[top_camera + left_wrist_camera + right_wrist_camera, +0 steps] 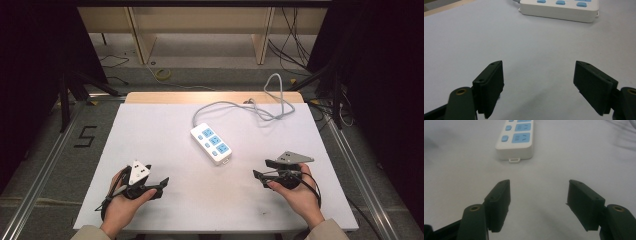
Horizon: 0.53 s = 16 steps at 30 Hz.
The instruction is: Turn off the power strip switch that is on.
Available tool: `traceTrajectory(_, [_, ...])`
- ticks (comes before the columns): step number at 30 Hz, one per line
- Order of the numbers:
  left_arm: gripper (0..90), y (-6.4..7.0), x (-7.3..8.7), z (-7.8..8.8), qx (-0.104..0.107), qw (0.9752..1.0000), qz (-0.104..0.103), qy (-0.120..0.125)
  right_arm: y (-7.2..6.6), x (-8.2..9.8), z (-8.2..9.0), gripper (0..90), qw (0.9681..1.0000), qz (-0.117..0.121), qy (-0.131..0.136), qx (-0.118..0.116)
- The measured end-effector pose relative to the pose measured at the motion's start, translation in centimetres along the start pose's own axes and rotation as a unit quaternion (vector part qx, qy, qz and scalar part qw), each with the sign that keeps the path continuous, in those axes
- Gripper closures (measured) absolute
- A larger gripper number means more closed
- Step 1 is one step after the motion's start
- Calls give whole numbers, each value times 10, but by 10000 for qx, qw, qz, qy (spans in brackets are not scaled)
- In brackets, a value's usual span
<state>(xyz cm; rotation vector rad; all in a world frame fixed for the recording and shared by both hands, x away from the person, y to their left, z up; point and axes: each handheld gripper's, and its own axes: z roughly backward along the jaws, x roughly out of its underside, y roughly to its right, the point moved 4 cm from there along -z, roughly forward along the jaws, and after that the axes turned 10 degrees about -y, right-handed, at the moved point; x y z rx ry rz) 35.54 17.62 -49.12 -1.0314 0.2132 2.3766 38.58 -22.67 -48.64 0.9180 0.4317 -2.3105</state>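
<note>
Power strip first: white plastic power strip (211,144) with blue sockets and blue switches lies flat at the centre of the high view, slanted on the white table top (150,130), its grey cable (250,107) looping away toward the upper right of the frame. Left gripper (162,184) sits low at the lower left of that view, held in a hand, jaws spread wide with nothing between them; from its own camera the black pads (491,82) frame bare table, and the strip (559,10) shows along the top edge. Right gripper (260,172) is at the lower right, well apart from the strip, pointing toward the centre. Its jaws gape too, nothing gripped. From its camera the strip's near end (515,143) lies straight ahead in the upper middle, beyond the black pads (499,202).
</note>
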Motion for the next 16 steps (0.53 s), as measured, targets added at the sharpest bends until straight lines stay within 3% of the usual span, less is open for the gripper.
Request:
traceTrajectory(8, [241, 0, 0, 0, 0, 10000, 10, 13, 1, 13, 8, 324, 9998, -16, 202, 68])
traceTrajectory(16, [240, -1, 0, 0, -12, 10000, -8, 3, 2, 17, 6, 323, 9997, -86, 174, 112])
